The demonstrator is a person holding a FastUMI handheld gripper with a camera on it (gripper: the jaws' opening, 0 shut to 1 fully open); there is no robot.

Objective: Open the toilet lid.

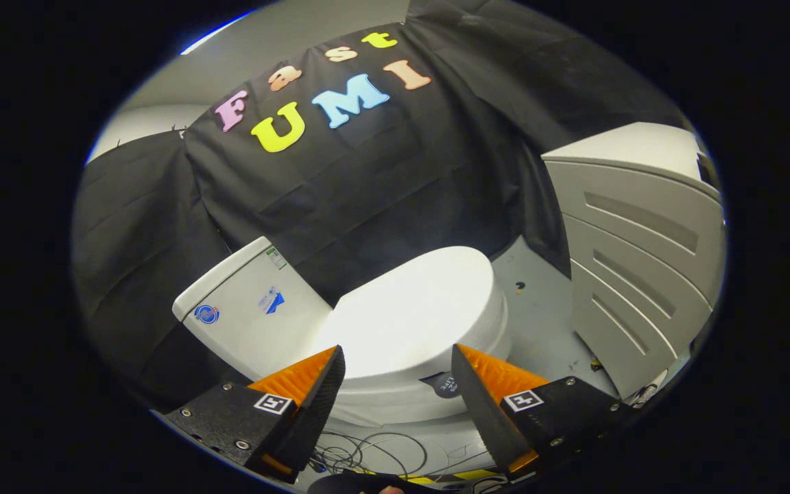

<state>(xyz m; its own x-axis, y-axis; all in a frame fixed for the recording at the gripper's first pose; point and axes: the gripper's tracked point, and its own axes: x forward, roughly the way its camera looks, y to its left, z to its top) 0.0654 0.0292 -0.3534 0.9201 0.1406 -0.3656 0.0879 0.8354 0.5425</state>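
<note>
Nearest, gripper (398, 357) with fingers spread wide apart, holding nothing, tips hanging above the near side of the toilet. Below and between the fingers, thin loops of cable (367, 453) on the pale floor (546, 322), plus a strip of yellow-and-black tape (467, 475). Just ahead of the fingertips, toilet lid (415, 312), white and brightly lit, lying flat and closed on the toilet bowl (395, 405). Small dark round part (444, 385) on the bowl's side near the right finger; nature unclear. Beyond the left finger, white tank (247, 315) with small stickers, adjoining the lid's far left end. Right of the toilet, grey ribbed panel (642, 261) standing on the floor. Farthest back, black cloth wall (381, 185).
</note>
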